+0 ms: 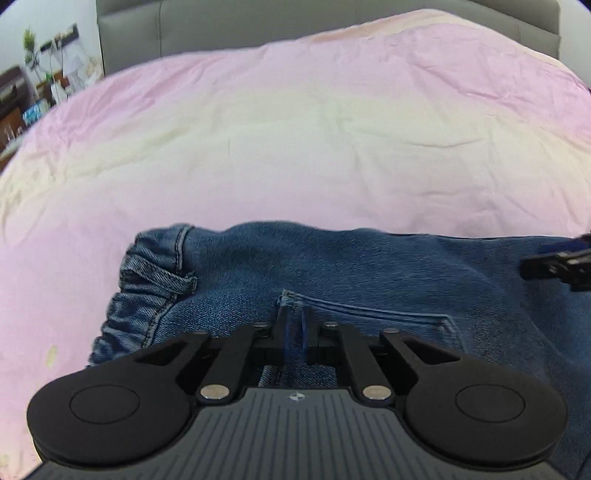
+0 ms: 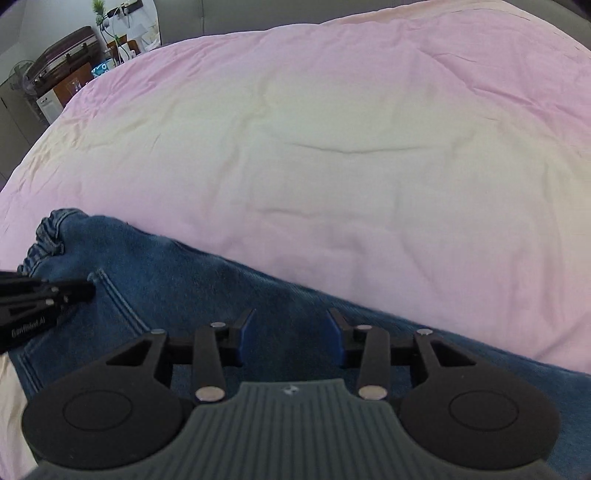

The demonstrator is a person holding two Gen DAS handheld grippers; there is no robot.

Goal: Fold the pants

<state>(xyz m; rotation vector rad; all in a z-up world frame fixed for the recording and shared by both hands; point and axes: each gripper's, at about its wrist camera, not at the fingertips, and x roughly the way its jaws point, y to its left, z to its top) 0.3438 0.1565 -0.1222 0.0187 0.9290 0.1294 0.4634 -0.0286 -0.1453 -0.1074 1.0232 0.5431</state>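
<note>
Blue denim pants (image 1: 351, 273) lie flat on the pink bed cover, elastic waistband (image 1: 144, 273) to the left and a back pocket (image 1: 373, 314) facing up. My left gripper (image 1: 294, 325) hovers over the pocket's corner, its blue pads nearly together with a thin gap; I cannot tell whether denim is pinched. My right gripper (image 2: 291, 325) is open and empty above the pants' leg (image 2: 207, 288). The left gripper also shows in the right wrist view (image 2: 79, 290), and the right gripper's tip shows at the right edge of the left wrist view (image 1: 532, 267).
The pink and cream bed cover (image 1: 295, 147) spreads wide beyond the pants. A grey padded headboard (image 1: 221, 26) stands at the back. A cluttered cabinet with a suitcase (image 2: 66, 51) stands beside the bed at far left.
</note>
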